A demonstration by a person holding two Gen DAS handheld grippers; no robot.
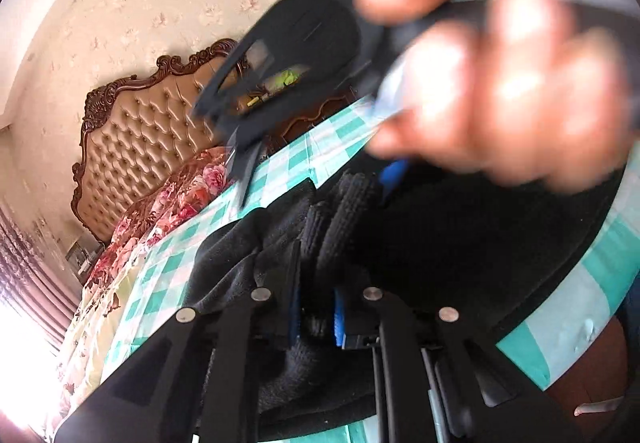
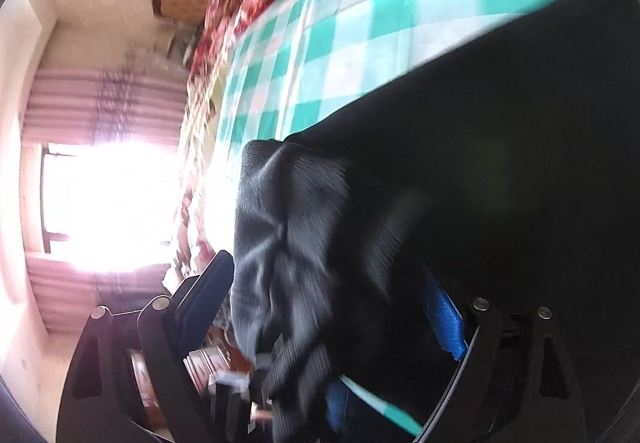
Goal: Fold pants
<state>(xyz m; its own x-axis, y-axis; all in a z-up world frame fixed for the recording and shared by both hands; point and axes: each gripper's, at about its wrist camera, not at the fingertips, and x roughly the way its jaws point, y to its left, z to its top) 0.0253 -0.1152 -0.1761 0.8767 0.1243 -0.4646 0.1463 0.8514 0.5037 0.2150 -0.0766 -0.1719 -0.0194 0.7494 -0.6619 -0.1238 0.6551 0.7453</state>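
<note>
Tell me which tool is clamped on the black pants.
The left tool: blue pads pinch black knit pants. The right tool's stand apart.

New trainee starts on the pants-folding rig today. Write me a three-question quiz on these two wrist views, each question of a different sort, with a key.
1. True or false: the left gripper is shut on the black pants.
2. Multiple choice: the sheet under the pants is A) plain white, B) teal-and-white check, C) blue stripes.
3. Short answer: what rises behind the floral quilt in the left wrist view?

Key
1. True: the ribbed fabric sits pinched between its blue pads.
2. B.
3. A tufted headboard with a carved dark wood frame.
</note>
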